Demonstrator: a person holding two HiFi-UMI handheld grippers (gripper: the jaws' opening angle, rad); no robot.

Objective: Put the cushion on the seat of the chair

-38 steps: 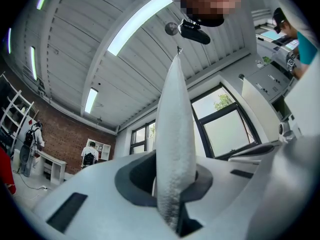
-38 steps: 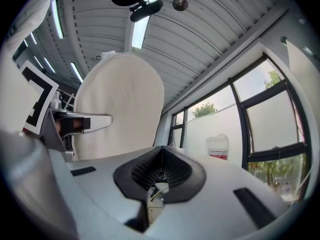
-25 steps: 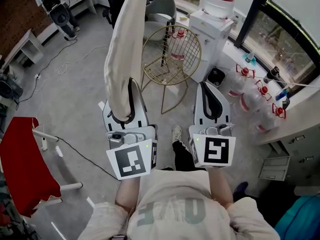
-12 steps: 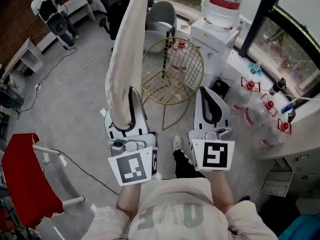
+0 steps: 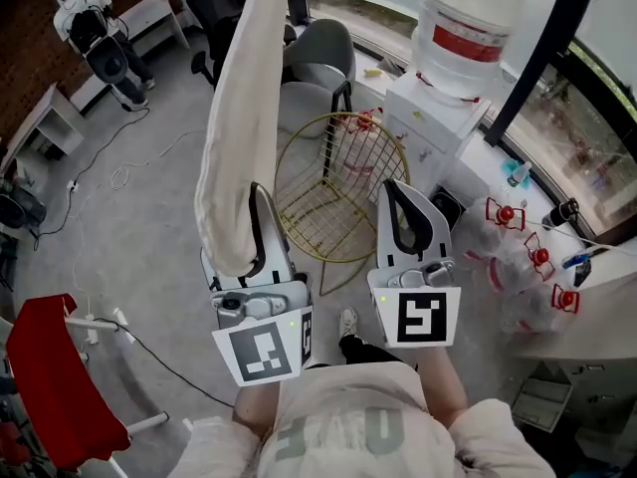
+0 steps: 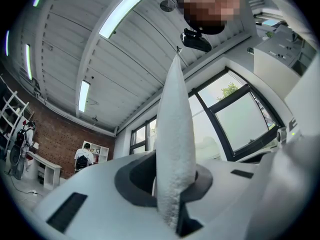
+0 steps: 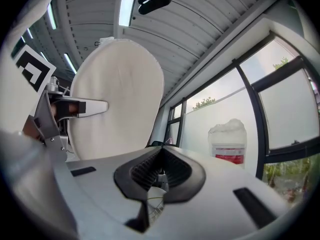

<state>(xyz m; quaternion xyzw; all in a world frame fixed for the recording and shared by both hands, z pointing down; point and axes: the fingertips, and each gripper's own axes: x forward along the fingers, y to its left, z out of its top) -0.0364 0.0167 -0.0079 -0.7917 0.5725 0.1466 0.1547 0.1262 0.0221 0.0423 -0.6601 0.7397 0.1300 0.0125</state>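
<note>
A round cream cushion (image 5: 239, 118) stands on edge, rising high above my left gripper (image 5: 261, 195), which is shut on its lower rim. In the left gripper view the cushion (image 6: 175, 144) shows as a thin edge pinched between the jaws of that gripper (image 6: 169, 186). My right gripper (image 5: 400, 195) is beside it, shut, with nothing in it. In the right gripper view the cushion's flat face (image 7: 117, 99) fills the left, apart from the right gripper (image 7: 159, 171). The gold wire chair (image 5: 333, 202) stands just beyond both grippers, its round seat bare.
A white water dispenser with a big bottle (image 5: 443, 68) stands right of the chair. Several water bottles (image 5: 518, 252) lie on the floor beside it. A grey chair (image 5: 317, 53) is behind, a red seat (image 5: 50, 386) at lower left, and a person (image 5: 95, 38) far back.
Both grippers and the cushion have travelled forward towards the gold chair, which now sits lower and nearer in the head view. The grip on the cushion is unchanged.
</note>
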